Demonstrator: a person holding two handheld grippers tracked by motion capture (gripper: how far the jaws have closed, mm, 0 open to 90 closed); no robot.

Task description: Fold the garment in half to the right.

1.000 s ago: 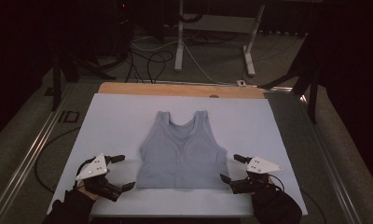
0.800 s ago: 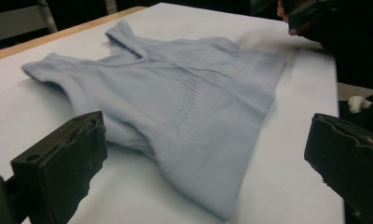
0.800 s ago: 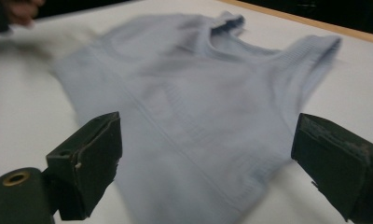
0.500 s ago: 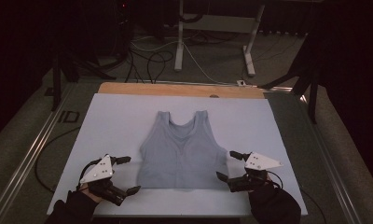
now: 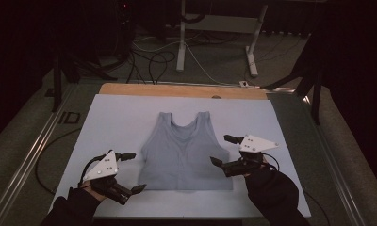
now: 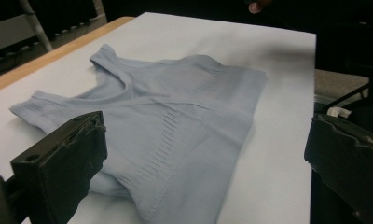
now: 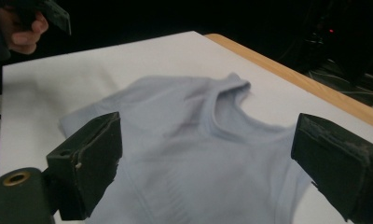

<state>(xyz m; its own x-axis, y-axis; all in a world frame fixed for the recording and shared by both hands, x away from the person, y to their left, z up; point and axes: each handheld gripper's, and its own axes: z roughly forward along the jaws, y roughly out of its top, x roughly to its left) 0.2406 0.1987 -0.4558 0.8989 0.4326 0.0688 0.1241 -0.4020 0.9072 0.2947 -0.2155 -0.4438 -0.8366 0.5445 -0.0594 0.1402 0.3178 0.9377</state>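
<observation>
Pale blue-grey sleeveless crop top [image 5: 184, 153], ribbed knit bands across chest and hem, lying flat and spread open at the middle of the white counter [image 5: 120, 117], straps and scooped neck toward the far edge, hem toward the near edge, barely wrinkled.

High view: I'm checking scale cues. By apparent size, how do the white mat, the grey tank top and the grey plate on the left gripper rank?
1. White mat, largest.
2. Tank top.
3. Grey plate on the left gripper, smallest, though it sits nearest the camera.
</observation>
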